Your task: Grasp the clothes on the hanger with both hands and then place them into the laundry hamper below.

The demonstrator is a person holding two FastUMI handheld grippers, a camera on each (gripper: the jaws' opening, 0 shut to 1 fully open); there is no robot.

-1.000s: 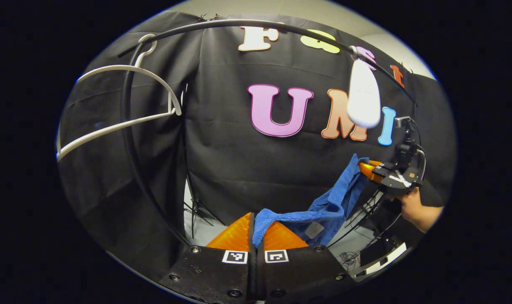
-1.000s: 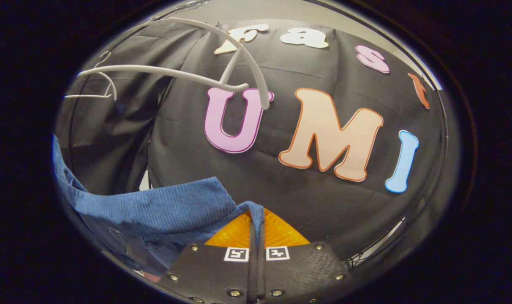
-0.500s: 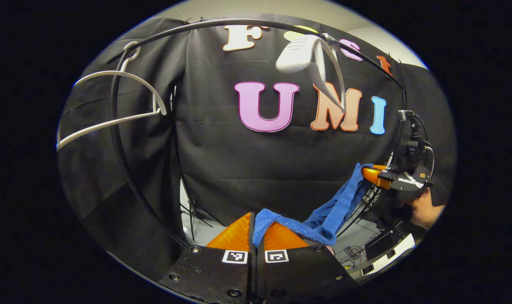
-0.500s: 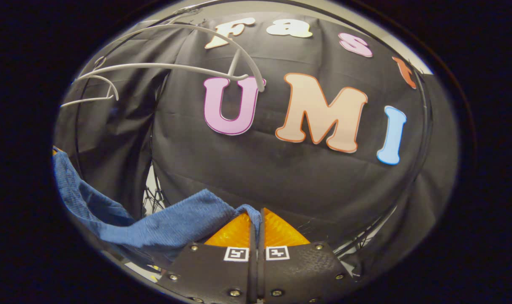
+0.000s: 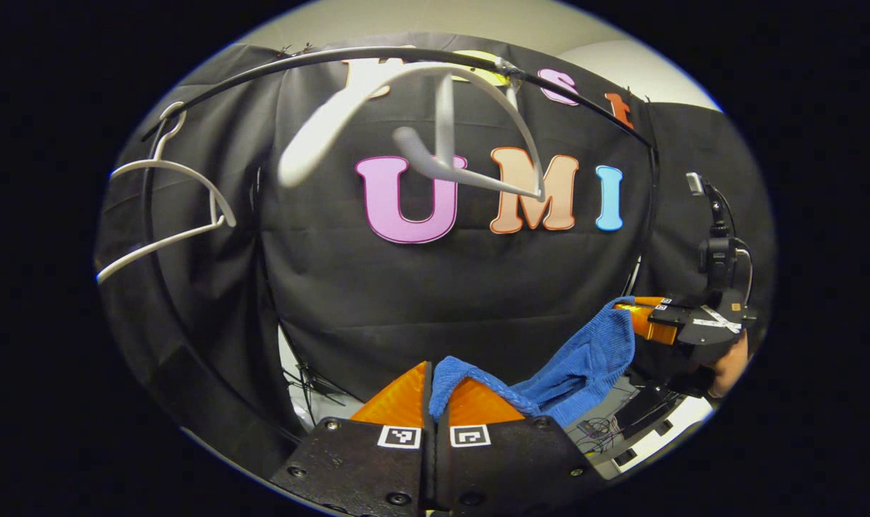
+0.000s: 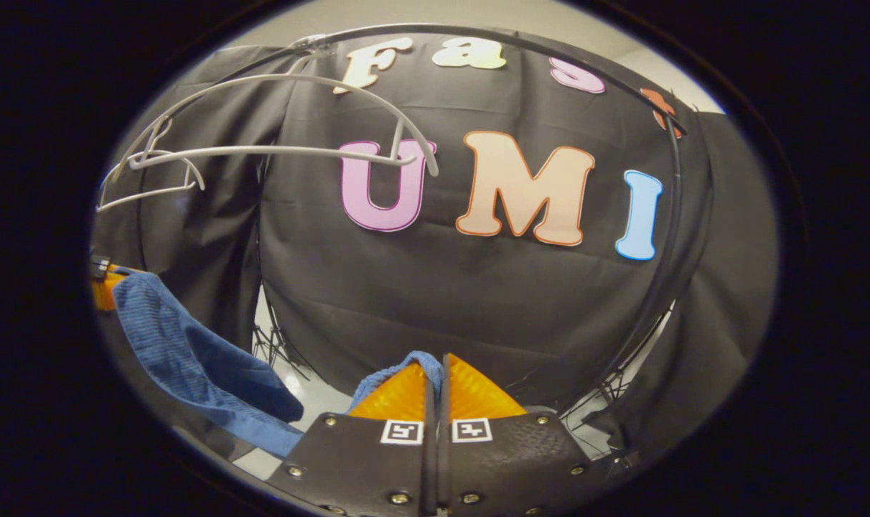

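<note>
We have the blue ribbed knit garment off its white plastic hanger, which hangs bare and blurred from the curved black rail, with a second white hanger further along. The left gripper is clamped on one bunched corner of the cloth, its fingers pressed together with a fold pinched between them, and the right gripper grips another edge the same way. In the left gripper view the right gripper sits off to the side with a hand behind it, and the garment sags in a loose span between the two. In our judgement the lift-off is done and the carry down is the step in hand. To do it well we should hold both pinches firm, lower the two grippers together at an even height so the cloth does not drag sideways, and bring them closer so the slack gathers. We cannot see the laundry hamper here, so we should look down for its rim before letting go.
</note>
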